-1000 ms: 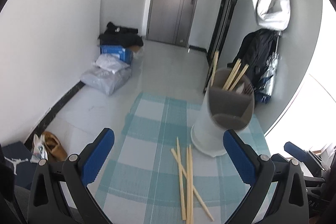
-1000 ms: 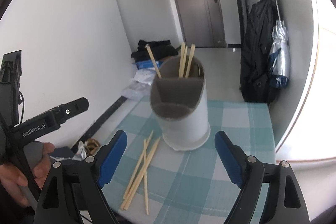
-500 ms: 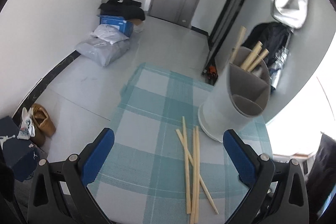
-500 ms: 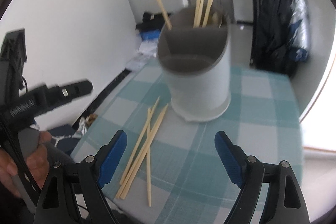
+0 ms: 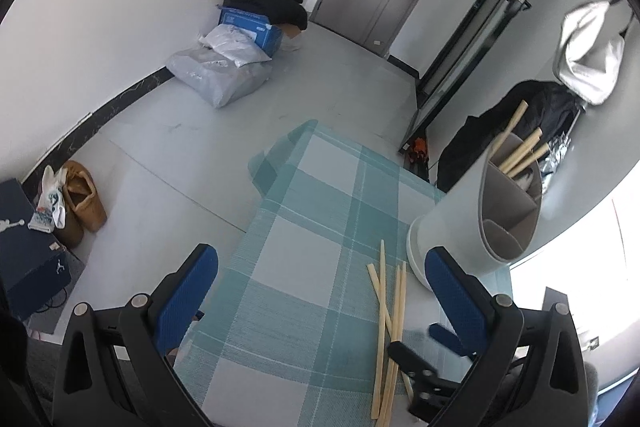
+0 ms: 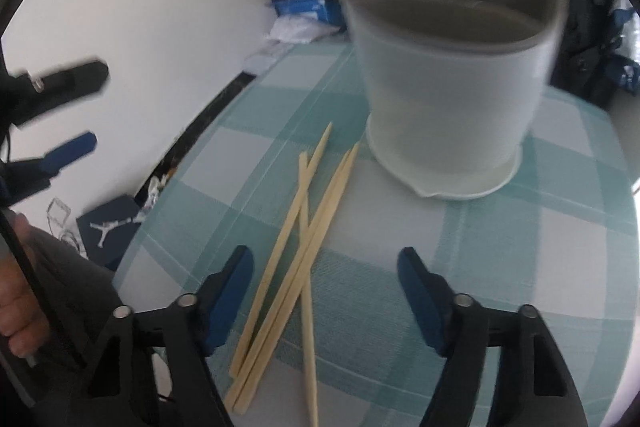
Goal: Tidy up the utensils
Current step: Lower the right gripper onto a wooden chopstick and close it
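Right gripper (image 6: 325,287) lowered, jaws narrowing; holder (image 6: 452,75) top cropped.

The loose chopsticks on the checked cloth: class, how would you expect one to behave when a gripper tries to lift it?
The chopsticks look thin, straight and wooden, so probably stiff and light. They lie flat on the cloth, so the pads may struggle to get under one. They overlap, so lifting one would likely nudge its neighbours.

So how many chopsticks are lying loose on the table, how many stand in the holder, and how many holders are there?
Holder: 1
Loose chopsticks: 4
Standing chopsticks showing above the rim: 3
Total: 8
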Available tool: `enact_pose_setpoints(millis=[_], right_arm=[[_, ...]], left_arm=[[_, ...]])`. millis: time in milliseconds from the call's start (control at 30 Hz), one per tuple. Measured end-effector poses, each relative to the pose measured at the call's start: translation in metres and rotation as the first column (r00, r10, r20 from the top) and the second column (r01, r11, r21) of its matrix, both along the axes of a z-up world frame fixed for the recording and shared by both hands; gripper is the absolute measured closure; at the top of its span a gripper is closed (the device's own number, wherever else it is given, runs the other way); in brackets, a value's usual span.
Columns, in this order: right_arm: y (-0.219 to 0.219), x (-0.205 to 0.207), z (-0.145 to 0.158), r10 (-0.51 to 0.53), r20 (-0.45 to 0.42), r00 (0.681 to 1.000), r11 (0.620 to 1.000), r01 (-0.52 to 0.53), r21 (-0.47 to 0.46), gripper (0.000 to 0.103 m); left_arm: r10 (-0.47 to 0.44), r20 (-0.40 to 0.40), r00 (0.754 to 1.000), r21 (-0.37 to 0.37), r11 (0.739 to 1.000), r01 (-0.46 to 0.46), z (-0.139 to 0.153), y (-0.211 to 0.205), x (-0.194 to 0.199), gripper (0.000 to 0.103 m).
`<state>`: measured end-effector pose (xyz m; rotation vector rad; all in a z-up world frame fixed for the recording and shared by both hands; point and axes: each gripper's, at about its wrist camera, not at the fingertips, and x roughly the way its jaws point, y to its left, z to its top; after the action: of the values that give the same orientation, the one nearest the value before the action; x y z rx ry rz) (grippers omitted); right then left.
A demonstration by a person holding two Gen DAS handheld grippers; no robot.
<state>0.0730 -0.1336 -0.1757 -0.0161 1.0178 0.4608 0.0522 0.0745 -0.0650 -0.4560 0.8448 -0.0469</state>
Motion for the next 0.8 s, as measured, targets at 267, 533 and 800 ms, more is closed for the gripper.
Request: enact_pose_setpoints(millis=[267, 533, 800], right_arm=[[0.012, 0.004, -0.005, 0.000, 0.004, 1.000, 0.998, 0.000, -0.061, 0.063], [0.019, 0.006, -0.003, 0.071, -0.036, 0.997, 0.993, -0.074, -0.088, 0.096], [-0.001, 0.001, -0.004, 0.097, -0.119, 0.988, 0.990, -0.107, -0.087, 0.096]], left_arm=[[0.039, -0.026, 0.999, -0.050, 0.998, -0.040, -0.004, 0.014, 0.004, 0.001], [0.031, -0.035, 0.999, -0.054, 0.998, -0.033, -0.006, 0.013, 0.007, 0.001], [0.023, -0.051, 0.998, -0.048, 0.999, -0.025, -0.007, 0.010, 0.009, 0.001]])
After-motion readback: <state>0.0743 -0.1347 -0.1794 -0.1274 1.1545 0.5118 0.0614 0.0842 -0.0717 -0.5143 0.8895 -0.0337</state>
